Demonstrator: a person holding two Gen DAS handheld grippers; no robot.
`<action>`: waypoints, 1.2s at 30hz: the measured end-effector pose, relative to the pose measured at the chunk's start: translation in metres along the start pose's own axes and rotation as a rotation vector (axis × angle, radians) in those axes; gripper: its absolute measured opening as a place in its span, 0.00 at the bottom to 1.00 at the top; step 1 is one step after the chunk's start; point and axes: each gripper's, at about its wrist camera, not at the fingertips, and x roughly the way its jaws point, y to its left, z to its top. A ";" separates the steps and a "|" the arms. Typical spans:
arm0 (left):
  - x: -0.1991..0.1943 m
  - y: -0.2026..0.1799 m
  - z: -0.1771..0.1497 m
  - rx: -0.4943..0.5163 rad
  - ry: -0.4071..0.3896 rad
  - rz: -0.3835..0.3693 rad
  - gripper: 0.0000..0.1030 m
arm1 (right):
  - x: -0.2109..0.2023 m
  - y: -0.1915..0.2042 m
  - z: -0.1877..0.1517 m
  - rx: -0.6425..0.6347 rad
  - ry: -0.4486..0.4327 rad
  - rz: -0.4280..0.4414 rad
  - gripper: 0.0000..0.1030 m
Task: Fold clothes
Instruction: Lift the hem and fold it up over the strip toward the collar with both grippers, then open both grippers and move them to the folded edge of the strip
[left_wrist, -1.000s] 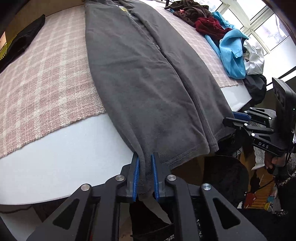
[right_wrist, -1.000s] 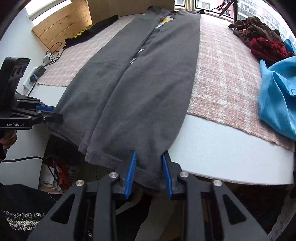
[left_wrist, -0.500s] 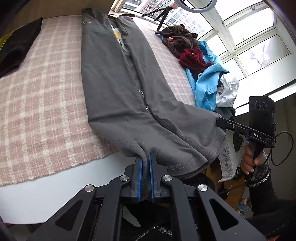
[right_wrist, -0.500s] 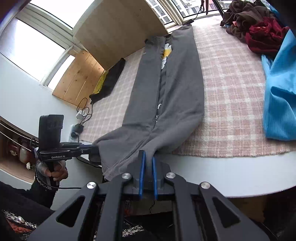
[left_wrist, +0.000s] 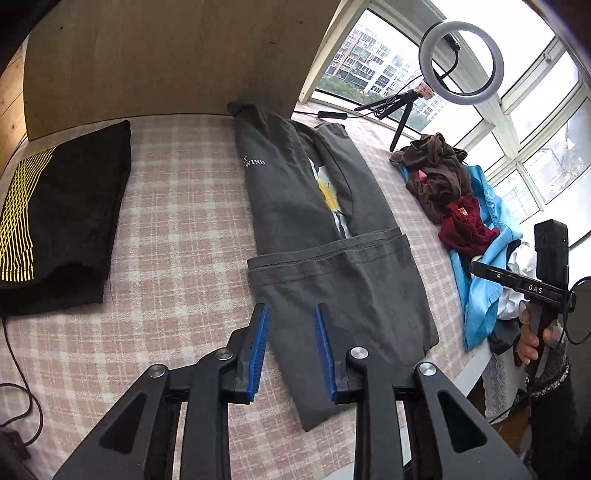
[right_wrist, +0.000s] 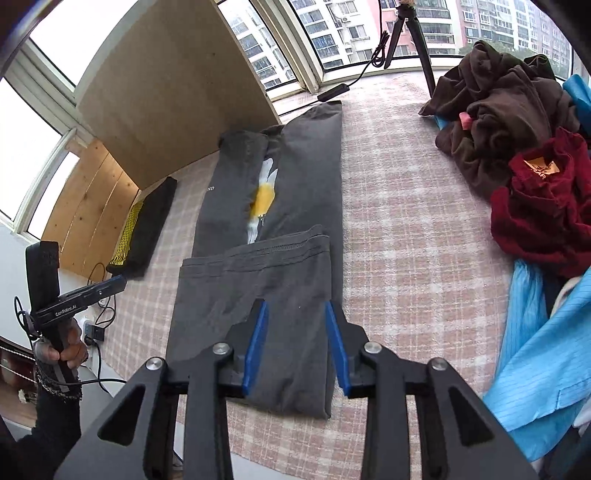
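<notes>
You've carried the hem of the grey shirt (left_wrist: 325, 229) up from the near edge of the bench (left_wrist: 177, 221) and laid it over the body, so it now lies folded down the bench's middle. Soft, limp and light, it'll sag wherever unsupported, so take the doubled near fold at both corners. Both sets of fingers have just been opening: the left gripper (left_wrist: 291, 347) and right gripper (right_wrist: 295, 343) are released, with cloth below them but unpinched.
</notes>
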 end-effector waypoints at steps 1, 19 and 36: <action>0.002 -0.003 -0.009 0.027 0.020 -0.001 0.24 | 0.001 0.001 -0.007 -0.014 0.005 -0.001 0.31; 0.073 -0.027 -0.062 0.120 0.126 0.005 0.03 | 0.063 0.004 -0.064 -0.125 0.109 -0.024 0.04; 0.111 0.003 0.001 0.074 0.096 0.037 0.11 | 0.087 0.002 0.004 -0.153 0.076 -0.080 0.41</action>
